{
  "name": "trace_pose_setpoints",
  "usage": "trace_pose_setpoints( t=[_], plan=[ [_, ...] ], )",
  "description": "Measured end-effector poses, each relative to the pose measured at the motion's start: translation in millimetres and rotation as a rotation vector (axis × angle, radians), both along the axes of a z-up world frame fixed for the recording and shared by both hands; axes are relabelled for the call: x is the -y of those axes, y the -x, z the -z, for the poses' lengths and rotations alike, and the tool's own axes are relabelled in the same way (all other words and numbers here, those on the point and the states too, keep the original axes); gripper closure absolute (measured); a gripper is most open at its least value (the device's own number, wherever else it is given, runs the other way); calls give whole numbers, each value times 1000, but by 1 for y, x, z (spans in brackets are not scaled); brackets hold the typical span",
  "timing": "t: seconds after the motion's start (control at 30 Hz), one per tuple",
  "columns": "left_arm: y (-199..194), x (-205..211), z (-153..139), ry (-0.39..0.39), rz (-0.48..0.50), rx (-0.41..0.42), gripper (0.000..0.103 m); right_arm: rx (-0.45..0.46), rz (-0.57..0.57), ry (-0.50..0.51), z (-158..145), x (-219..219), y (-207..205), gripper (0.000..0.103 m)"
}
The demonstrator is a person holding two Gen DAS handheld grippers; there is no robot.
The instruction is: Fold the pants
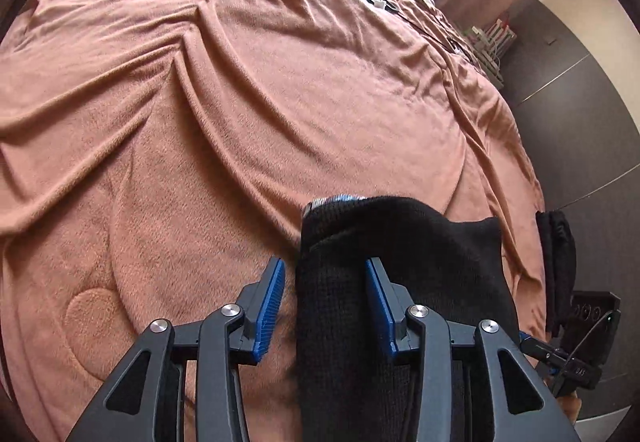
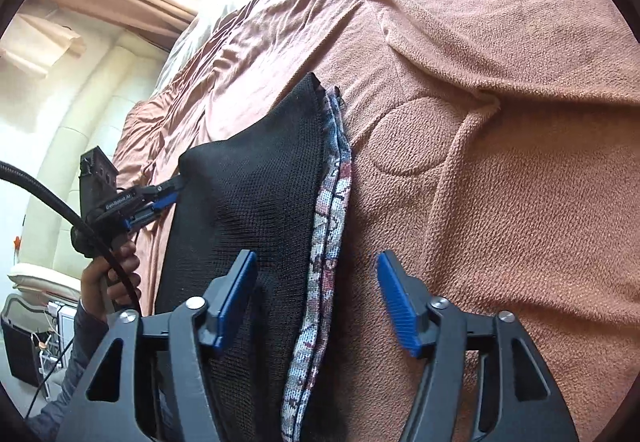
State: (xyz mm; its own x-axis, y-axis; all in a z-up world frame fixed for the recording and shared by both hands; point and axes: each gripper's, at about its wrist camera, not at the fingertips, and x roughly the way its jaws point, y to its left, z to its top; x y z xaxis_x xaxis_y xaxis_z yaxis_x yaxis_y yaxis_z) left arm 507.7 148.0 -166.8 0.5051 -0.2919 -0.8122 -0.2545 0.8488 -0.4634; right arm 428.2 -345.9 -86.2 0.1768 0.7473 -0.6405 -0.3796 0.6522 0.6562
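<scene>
Presently: black pants (image 2: 248, 209), folded, on the bed blanket (image 1: 200, 101). Left tongs (image 1: 325, 302) and right tongs (image 2: 316, 298) both spread, straddling the pants' edges. Advice: close squarely on all layers before lifting.

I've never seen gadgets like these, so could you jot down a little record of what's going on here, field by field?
Surface: wrinkled pinkish-brown blanket
Garment: black pants, lying bunched on the blanket
Detail: patterned lining showing along one edge of the pants
Left claw: open, a fold of the pants between its fingers
Right claw: open, straddling the lined edge
Person: a hand holding the handle of the far tool, seen in the right wrist view
</scene>
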Motion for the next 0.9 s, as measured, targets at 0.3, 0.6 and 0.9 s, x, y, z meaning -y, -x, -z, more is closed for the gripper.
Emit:
trace_pose_setpoints(
  t=[0.3,0.6,0.9],
  plan=[
    [37,6,8,90,16,-47,56,-102,-93,-36,13,-8,-16,38],
    [50,10,21,161,19,-54,56,-182,-178,-48,19,-21,-34,38],
    [34,7,22,201,15,11,59,-167,-205,-84,30,-47,-49,50]
  ],
)
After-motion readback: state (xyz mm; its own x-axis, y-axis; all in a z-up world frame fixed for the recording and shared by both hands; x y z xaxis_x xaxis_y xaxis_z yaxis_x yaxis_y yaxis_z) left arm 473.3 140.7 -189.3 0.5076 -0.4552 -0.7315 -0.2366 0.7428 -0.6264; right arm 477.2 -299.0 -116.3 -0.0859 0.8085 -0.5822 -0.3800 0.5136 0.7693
